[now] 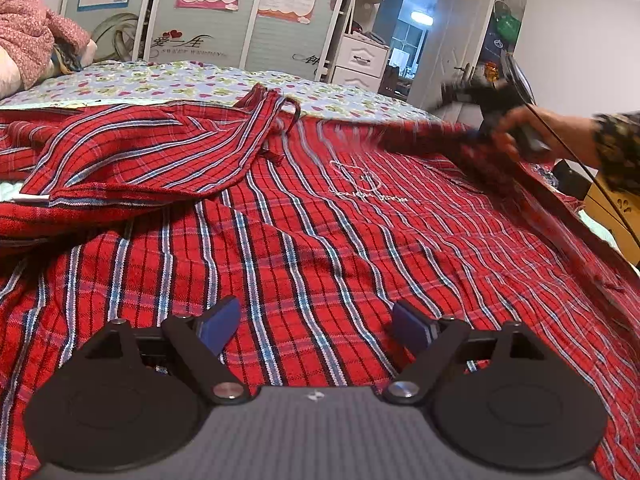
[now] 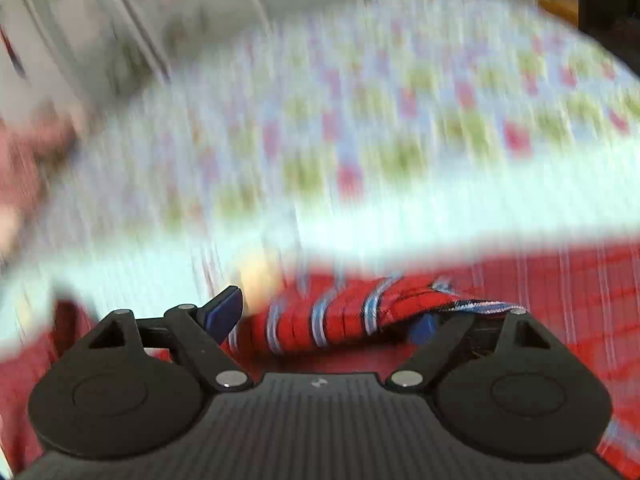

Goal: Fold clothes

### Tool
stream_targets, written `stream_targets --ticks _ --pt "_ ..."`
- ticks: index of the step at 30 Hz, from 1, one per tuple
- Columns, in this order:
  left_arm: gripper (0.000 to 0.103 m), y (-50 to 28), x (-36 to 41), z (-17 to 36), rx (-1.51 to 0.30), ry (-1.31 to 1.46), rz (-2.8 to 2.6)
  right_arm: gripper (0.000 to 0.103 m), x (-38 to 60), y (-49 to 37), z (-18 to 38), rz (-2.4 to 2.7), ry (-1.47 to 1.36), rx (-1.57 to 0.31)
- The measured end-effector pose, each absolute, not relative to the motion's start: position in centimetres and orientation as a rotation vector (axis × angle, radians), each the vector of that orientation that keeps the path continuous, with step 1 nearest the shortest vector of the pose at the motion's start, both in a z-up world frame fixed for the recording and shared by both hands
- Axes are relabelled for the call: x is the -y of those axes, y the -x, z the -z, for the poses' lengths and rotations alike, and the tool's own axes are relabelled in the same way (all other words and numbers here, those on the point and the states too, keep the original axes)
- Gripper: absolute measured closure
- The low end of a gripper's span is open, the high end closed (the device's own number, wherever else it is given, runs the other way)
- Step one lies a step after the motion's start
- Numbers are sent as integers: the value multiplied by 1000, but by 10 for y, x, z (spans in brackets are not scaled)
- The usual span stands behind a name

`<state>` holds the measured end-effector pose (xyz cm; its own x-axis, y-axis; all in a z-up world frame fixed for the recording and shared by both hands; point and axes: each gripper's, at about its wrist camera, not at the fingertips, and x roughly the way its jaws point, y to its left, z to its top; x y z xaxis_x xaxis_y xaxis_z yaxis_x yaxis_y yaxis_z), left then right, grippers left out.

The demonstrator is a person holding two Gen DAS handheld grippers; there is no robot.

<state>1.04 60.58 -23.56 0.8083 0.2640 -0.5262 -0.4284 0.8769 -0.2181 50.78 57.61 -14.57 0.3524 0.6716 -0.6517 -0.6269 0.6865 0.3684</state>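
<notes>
Left wrist view: left hand-held gripper (image 1: 316, 330) sits low over the red plaid shirt (image 1: 320, 232), fingers wide apart, blue pads (image 1: 220, 326) facing each other w/ nothing between them but the fabric below. Can't tell if the tips touch the cloth. Shirt is spread across the bed (image 1: 192, 84), covering most of the floral sheet; it lies directly under and ahead of this gripper. White embroidered logo (image 1: 362, 184) shows on the flat panel further out. One sleeve/side panel (image 1: 132, 156) is folded over on the left. At far right the right hand-held gripper (image 1: 486, 114), blurred, is held in the person's hand (image 1: 520, 132) at the shirt's right edge, which is lifted off the bed there. Wardrobe doors (image 1: 240, 20) w/ posters stand behind the bed; a pink quilt (image 1: 32, 36) is piled at the far left.

Right wrist view: heavy motion blur. Right hand-held gripper (image 2: 326, 320) has its fingers set apart, not closed; a bunched fold of the red plaid shirt (image 2: 340, 320) lies across the gap and drapes over the right finger, hiding most of its pad. Left pad (image 2: 224, 312) is bare, apart from the cloth. More red fabric beneath and to the right; floral bed sheet (image 2: 360, 120) smeared beyond.
</notes>
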Motion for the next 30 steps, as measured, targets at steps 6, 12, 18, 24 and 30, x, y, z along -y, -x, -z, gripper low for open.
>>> stream_targets --ticks 6,12,18,24,30 --pt "17 -10 -610 236 -504 345 -371 18 -573 -492 163 -870 41 -853" --pt "16 -10 -612 236 -500 351 -364 17 -513 -441 169 -906 -72 -880" --pt "16 -10 -612 236 -502 348 -365 17 -439 -375 160 -775 95 -748" --pt "16 -13 -608 235 -517 320 -375 11 -423 -413 148 -545 218 -594" --pt "16 -13 -608 236 -523 311 -382 51 -441 -445 174 -566 308 -689"
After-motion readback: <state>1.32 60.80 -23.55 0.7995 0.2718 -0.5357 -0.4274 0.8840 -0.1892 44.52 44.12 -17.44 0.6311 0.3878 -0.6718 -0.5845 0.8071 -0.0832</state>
